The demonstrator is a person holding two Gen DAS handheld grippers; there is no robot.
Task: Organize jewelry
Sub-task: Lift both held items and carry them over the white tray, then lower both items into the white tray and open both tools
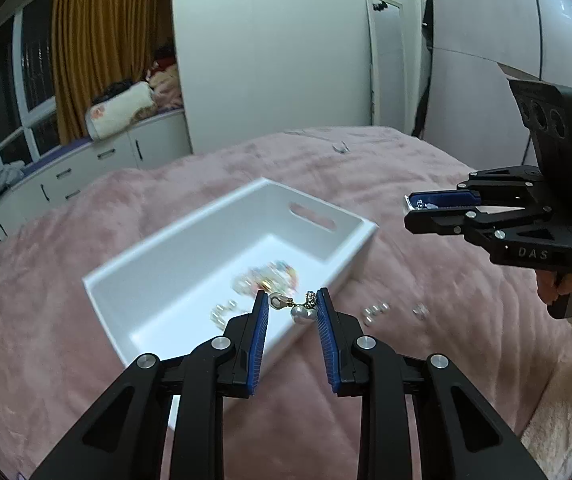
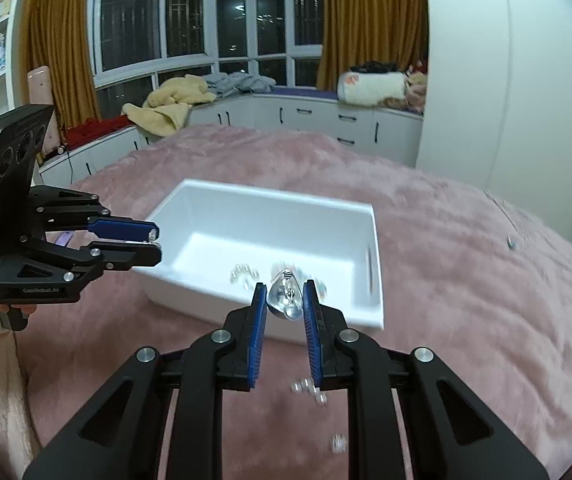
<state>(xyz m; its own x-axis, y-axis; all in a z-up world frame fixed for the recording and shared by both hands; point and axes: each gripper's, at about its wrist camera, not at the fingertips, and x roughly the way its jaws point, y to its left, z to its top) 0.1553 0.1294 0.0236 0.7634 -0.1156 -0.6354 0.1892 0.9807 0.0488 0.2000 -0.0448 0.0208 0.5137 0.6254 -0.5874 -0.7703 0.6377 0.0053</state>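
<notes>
Left wrist view puts the only sharp lettering on the other tool: "DAS" in pale capitals on the black body of the right gripper (image 1: 416, 210). From the right wrist view, the left gripper (image 2: 154, 242) carries a faint line of print along its lower body that starts "Gen" and blurs after that.

Between the blue fingers (image 1: 260, 320) of the left gripper (image 1: 291, 308), set a modest way apart, sits a pearl earring (image 1: 300, 310): two grey-white pearls, a small gold link and a sparkly clasp, touching both pads at their tips. It hangs above the near corner of the white box (image 1: 318, 256).

The right gripper (image 2: 285, 298) has its blue fingers (image 2: 311, 308) narrowly parted and clamped on a clear teardrop-shaped piece (image 2: 286, 300) with small metal bits showing inside it. This piece hangs over the near wall of the white box (image 2: 190, 288).

Inside the box lie a blurred multicoloured bracelet (image 1: 270, 276) toward the middle of its floor and a few pale beads (image 1: 222, 314) nearer the front wall. Just outside the box, on the pink bedspread (image 1: 86, 360), a small cluster of silvery beads (image 1: 374, 312) rests beside its near end, and another small shiny piece (image 1: 420, 311) lies a little farther out from the box.
</notes>
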